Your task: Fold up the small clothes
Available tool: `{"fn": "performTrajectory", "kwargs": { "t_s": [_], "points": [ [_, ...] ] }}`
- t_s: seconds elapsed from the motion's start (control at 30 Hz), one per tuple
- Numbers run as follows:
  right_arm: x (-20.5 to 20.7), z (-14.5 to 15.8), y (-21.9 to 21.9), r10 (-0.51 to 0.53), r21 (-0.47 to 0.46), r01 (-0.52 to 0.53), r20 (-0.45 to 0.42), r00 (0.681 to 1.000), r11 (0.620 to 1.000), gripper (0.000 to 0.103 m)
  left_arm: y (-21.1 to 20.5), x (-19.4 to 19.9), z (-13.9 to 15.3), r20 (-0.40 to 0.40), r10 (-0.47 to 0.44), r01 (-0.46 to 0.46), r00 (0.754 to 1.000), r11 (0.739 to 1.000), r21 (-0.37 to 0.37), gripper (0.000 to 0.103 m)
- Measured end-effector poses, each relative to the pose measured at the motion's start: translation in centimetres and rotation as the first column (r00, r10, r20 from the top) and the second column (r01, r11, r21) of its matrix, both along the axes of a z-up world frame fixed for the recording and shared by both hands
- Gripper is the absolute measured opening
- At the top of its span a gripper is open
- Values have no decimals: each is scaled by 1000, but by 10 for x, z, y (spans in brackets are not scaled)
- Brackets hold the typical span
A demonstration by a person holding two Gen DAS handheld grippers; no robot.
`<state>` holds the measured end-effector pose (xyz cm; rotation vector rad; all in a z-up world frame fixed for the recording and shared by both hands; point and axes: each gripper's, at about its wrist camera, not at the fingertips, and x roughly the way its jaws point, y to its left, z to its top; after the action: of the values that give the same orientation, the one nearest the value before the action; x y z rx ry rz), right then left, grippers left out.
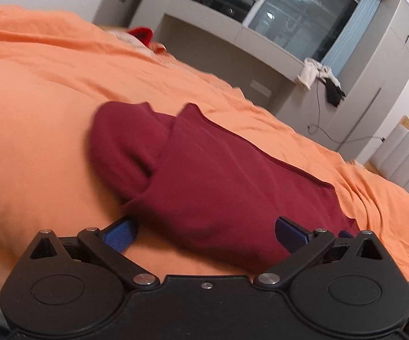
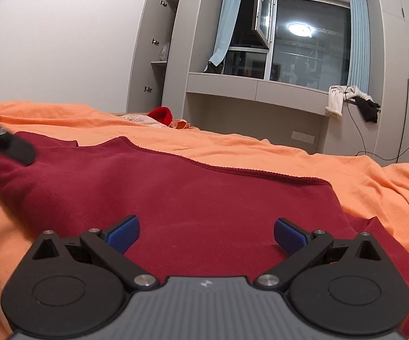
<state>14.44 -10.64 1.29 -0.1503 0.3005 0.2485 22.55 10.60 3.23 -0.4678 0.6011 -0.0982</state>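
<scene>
A: Report the position of the garment.

B: The dark red garment (image 2: 176, 195) lies spread on the orange bed sheet (image 2: 303, 155). In the left wrist view the garment (image 1: 218, 184) shows a sleeve-like part at its far left end, bent over the main body. A seamed edge runs along the garment's far side.

A: State of the left hand-held gripper?

B: The left hand-held gripper (image 1: 206, 233) is spread wide. Its blue pads (image 1: 120, 233) sit at the near edge of the garment, one off the left end over the sheet, the other over the cloth. Nothing is clamped between them. In the right wrist view, a dark part of this gripper (image 2: 8, 147) shows at the garment's left end.

A: State of the right hand-held gripper?

B: The right hand-held gripper (image 2: 206, 233) is also spread wide, with both blue pads (image 2: 123, 233) over the near part of the garment. Whether the pads touch the cloth cannot be told.

A: Other items relative to the garment?

B: Beyond the garment, a bright red item (image 2: 162, 114) lies at the far edge of the bed. Further back, a window (image 2: 309, 39) stands above a grey ledge (image 2: 258, 90), with white and black cloths (image 2: 352, 100) hanging off the ledge's right end.
</scene>
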Motion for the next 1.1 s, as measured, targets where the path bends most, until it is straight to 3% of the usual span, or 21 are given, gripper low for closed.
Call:
{"fn": "performTrajectory", "kwargs": {
  "t_s": [0.23,0.43,0.6,1.1],
  "points": [
    [0,-2,0,2,2,-2,11,1000,1000,103,-2,60,1,-85,15,-16,996,1000,-9,102],
    [4,-3,-2,11,23,-11,-2,1000,1000,103,-3,55,-9,-21,66,-67,998,997,-27,102],
    [7,-2,-4,19,37,-19,-15,1000,999,103,4,55,-10,-36,92,-95,995,991,-96,102],
    [13,-2,-11,38,84,-34,-48,998,996,103,6,57,-11,-36,179,-182,983,973,-144,101]
  ]
}}
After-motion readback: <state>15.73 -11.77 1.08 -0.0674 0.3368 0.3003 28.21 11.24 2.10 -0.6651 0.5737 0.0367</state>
